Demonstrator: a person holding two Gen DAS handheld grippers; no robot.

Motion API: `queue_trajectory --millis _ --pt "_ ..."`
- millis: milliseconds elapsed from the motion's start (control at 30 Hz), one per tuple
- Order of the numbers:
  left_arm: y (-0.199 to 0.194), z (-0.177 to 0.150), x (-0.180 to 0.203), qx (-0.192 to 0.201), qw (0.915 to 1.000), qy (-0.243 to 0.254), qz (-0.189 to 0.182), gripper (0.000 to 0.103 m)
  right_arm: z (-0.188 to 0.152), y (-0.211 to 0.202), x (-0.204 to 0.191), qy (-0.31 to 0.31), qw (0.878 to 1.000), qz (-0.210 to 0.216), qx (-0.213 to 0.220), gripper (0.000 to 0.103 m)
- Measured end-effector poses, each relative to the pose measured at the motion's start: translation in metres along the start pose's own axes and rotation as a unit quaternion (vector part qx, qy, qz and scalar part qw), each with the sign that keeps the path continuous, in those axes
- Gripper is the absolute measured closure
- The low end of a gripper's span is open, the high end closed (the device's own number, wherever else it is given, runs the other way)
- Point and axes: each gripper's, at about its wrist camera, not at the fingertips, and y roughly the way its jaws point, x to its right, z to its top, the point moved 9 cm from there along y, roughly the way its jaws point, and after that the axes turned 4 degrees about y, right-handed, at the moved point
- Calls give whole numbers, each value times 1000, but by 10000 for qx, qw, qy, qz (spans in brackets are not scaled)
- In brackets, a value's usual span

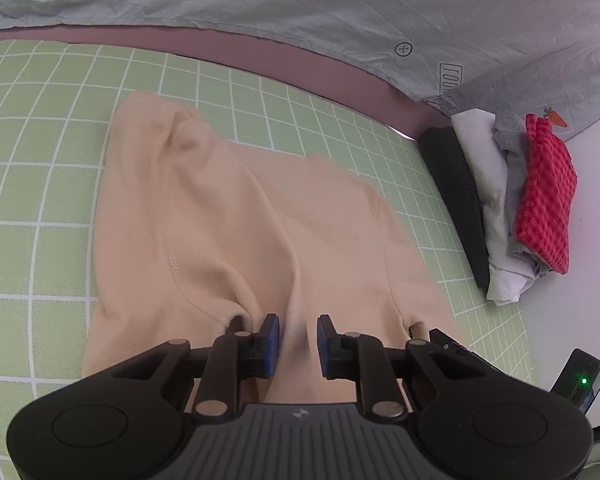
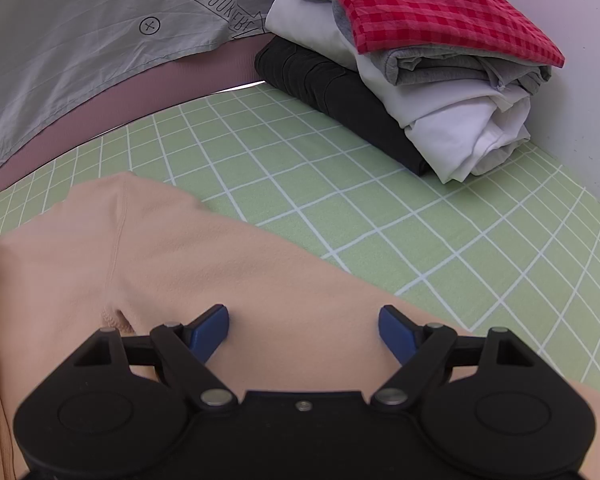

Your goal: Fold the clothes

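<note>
Lying spread on the green grid mat (image 1: 40,200), the peach garment (image 1: 236,216) reaches from the mat's middle right up under both tools. Farthest left in the left wrist view is bare mat; then comes the garment, its stitched seams curving toward the camera. The left gripper (image 1: 298,344) sits over the near edge of the cloth with its blue pads (image 1: 270,340) parted by a narrow gap; peach fabric shows in that gap, but whether the pads touch or pinch it I cannot tell. To the right, at the mat's edge, stands a stack of folded clothes (image 1: 500,200): dark at the bottom, then white, grey, and a red checked piece on top. A grey sheet (image 1: 340,0) lies beyond the mat.

In the right wrist view the garment (image 2: 160,264) fills the left and lower part. The right gripper (image 2: 304,332) hovers over it with its jaws spread wide, holding nothing. Right of the cloth is bare mat (image 2: 460,248), and the folded stack (image 2: 440,80) sits well apart at upper right.
</note>
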Motion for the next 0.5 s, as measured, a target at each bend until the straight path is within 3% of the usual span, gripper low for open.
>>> queue_trajectory --millis 100,200,367,500 --pt "-13 4 -3 329 9985 -288 -333 100 0 0 0 -4 10000 7 -4 20" --pt "-31 8 -23 791 9908 -948 -556 100 0 -1 0 -16 10000 23 -13 20" --pt "-44 5 -74 1041 9854 -1347 45 100 0 -1 0 -28 10000 19 0 20" --pt "-38 5 -86 991 9859 -1343 137 98 0 -1 -1 -42 10000 17 -2 20"
